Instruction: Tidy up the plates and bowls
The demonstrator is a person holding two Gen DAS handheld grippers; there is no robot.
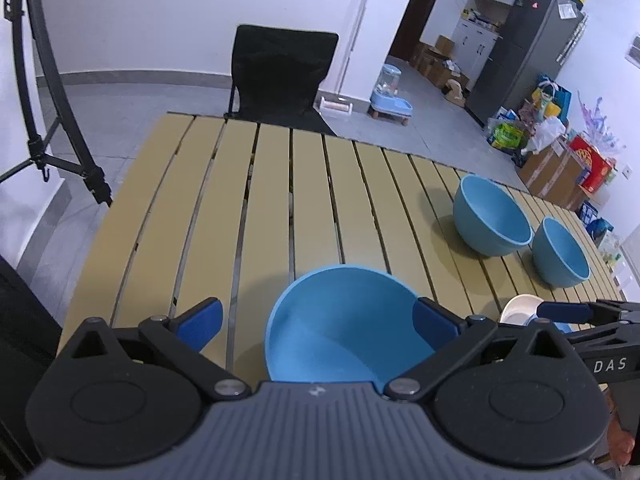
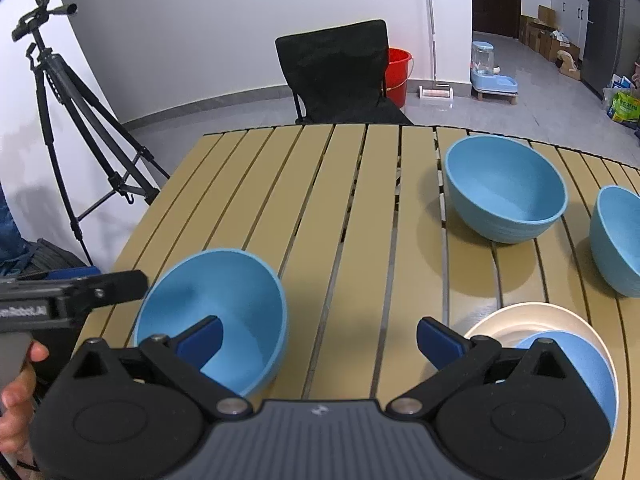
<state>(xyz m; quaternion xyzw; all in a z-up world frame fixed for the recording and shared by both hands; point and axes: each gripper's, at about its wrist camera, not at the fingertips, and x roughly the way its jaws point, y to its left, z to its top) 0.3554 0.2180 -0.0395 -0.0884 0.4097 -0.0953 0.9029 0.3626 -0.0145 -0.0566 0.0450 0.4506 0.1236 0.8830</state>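
A: Blue near bowl [image 1: 348,328] is sitting on the slatted table [image 1: 280,184], between the spread, empty jaws of the left gripper [image 1: 318,320].

B: Right gripper [image 2: 318,340] is also held apart, white plate [image 2: 532,316] just right. Nesting judged next: near bowl to be regripped and carried toward the far large bowl [image 2: 506,188].

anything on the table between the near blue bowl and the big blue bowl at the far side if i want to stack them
Nothing visible does. Bare slats of the table lie between the near blue bowl and the big blue bowl. The white plate sits off to the right of that path.
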